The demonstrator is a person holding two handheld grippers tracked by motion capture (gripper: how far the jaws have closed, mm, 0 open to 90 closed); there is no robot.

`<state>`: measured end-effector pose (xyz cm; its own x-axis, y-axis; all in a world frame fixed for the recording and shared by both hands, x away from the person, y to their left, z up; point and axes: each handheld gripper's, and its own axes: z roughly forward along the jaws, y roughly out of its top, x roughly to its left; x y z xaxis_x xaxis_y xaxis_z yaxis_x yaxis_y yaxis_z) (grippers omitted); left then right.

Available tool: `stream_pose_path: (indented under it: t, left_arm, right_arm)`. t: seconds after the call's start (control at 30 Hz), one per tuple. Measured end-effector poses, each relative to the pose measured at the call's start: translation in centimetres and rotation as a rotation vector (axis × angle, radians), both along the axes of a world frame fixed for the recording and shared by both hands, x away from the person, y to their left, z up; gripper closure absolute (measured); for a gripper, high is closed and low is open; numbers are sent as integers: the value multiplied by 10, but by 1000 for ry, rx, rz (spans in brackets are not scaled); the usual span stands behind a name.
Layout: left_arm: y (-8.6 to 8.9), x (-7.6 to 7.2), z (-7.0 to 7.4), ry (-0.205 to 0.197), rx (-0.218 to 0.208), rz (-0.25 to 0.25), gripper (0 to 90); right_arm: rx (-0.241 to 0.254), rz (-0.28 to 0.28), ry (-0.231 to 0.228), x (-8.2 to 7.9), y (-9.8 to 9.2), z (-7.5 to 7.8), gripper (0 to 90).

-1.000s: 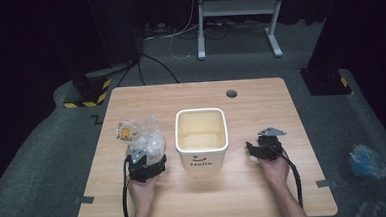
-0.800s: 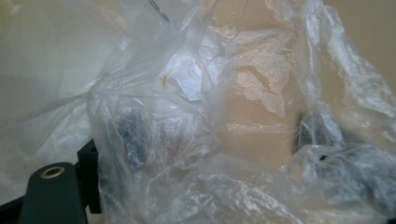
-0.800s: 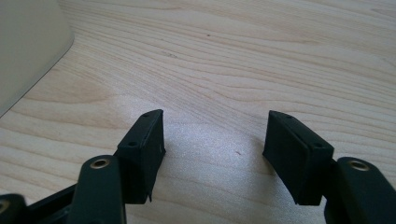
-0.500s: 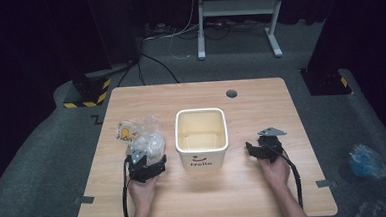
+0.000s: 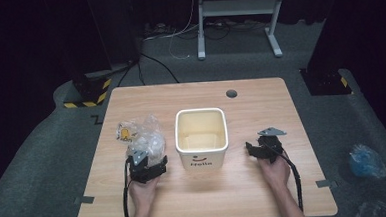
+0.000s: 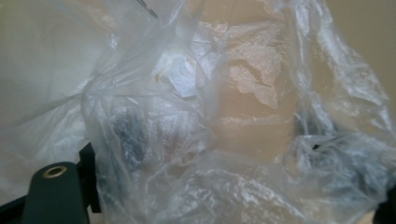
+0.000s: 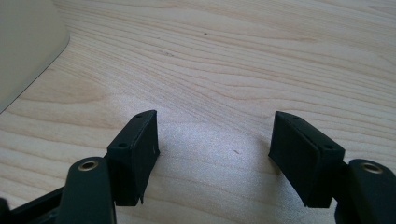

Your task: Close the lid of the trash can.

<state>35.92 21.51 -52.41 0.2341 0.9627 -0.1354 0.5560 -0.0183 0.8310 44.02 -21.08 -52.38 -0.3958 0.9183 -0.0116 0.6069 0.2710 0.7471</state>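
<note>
item: left gripper (image 5: 145,167) — held in the person's left hand (image 5: 144,187), forearm entering from the near table edge, wrist straight, jaws pointing away from the person into the crumpled clear plastic bag (image 5: 143,137). in the left gripper view the film (image 6: 224,121) drapes over and between the jaws, covering most of them (one black jaw base peeks out at lower left); the jaws stand fairly wide, but whether the pads press on the film i cannot tell.

item: clear plastic bag — lying on the wooden table (image 5: 265,195), just left of the cream square bin (image 5: 201,138), apart from its wall; a yellow-printed scrap (image 5: 124,133) sits at the bag's far-left side, farther from the bin.

item: right gripper (image 5: 261,147) — held in the person's right hand (image 5: 275,168), right of the bin and near it, forearm angled in from the near edge, grey three-cornered plate on top, cable trailing back along the arm. in the right gripper view (image 7: 212,140) the jaws are spread wide with bare table grain between them, nothing held; they have just been opening. the bin's pale wall (image 7: 23,42) shows at that view's upper left.

item: cream square bin — upright at table centre, interior empty, dark lettering on the near wall.
</note>
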Motion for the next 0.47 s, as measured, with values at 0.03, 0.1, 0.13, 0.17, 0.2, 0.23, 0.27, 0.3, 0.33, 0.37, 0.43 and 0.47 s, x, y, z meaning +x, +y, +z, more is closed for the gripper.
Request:
stream_pose_path:
  t: [0.03,0.1,0.13,0.17,0.2,0.23,0.27,0.3,0.33,0.37,0.43,0.47]
  left_arm:
    - [0,0,0,2,5,-3,183]
    - [-1,0,0,4,10,-3,187]
    - [-1,1,0,6,10,-2,188]
    - [-1,1,0,8,9,0,189]
    - [-1,1,0,9,8,2,191]
    - [-1,1,0,11,12,1,193]
    - [-1,1,1,13,15,0,194]
    - [-1,1,1,13,16,1,195]
    - [-1,2,1,12,25,-1,197]
    - [-1,2,1,12,27,-1,197]
    - [-2,2,2,11,26,0,198]
    - [-2,2,2,11,26,0,199]
  right_arm:
    - [0,1,0,0,0,0,324]
    - [0,1,0,0,0,0,324]
    - [1,1,-1,0,0,0,324]
    - [2,1,0,0,0,0,323]
    - [2,1,0,0,0,0,323]
    - [2,2,0,0,0,0,323]
    - [2,2,0,0,0,0,322]
    - [2,2,0,0,0,0,322]
    - [2,3,0,0,0,0,322]
    - [2,3,0,0,0,0,322]
    - [2,3,0,0,0,0,322]
    - [2,3,0,0,0,0,322]
